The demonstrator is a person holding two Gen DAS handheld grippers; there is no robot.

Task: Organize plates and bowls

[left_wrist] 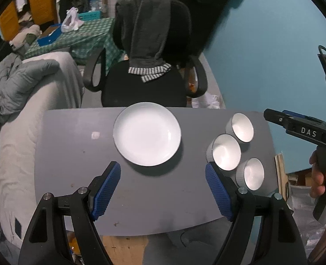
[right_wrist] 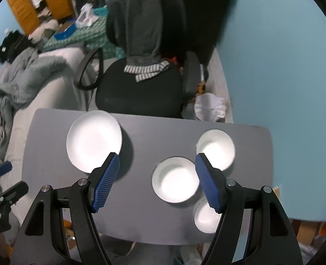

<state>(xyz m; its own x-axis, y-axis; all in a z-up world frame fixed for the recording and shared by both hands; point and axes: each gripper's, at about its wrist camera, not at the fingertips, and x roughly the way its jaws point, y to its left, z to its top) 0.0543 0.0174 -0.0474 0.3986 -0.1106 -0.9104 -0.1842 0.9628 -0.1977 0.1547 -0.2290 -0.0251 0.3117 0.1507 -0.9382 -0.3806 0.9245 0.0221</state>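
Observation:
A white plate (left_wrist: 147, 136) lies at the far middle of a grey table (left_wrist: 74, 154); it also shows in the right wrist view (right_wrist: 93, 142). Three white bowls stand apart at the table's right: far bowl (left_wrist: 241, 127), middle bowl (left_wrist: 226, 151), near bowl (left_wrist: 252, 173). In the right wrist view they are the far bowl (right_wrist: 216, 149), middle bowl (right_wrist: 175, 180) and near bowl (right_wrist: 205, 217). My left gripper (left_wrist: 163, 190) is open and empty above the table's near half, short of the plate. My right gripper (right_wrist: 157, 178) is open and empty above the middle bowl; its body shows in the left wrist view (left_wrist: 304, 130).
A black office chair (left_wrist: 145, 84) draped with a dark towel stands behind the table. A bed with grey bedding (left_wrist: 19, 101) lies to the left. A teal wall (left_wrist: 262, 55) is at the right. The table's near edge (left_wrist: 141, 234) drops to the floor.

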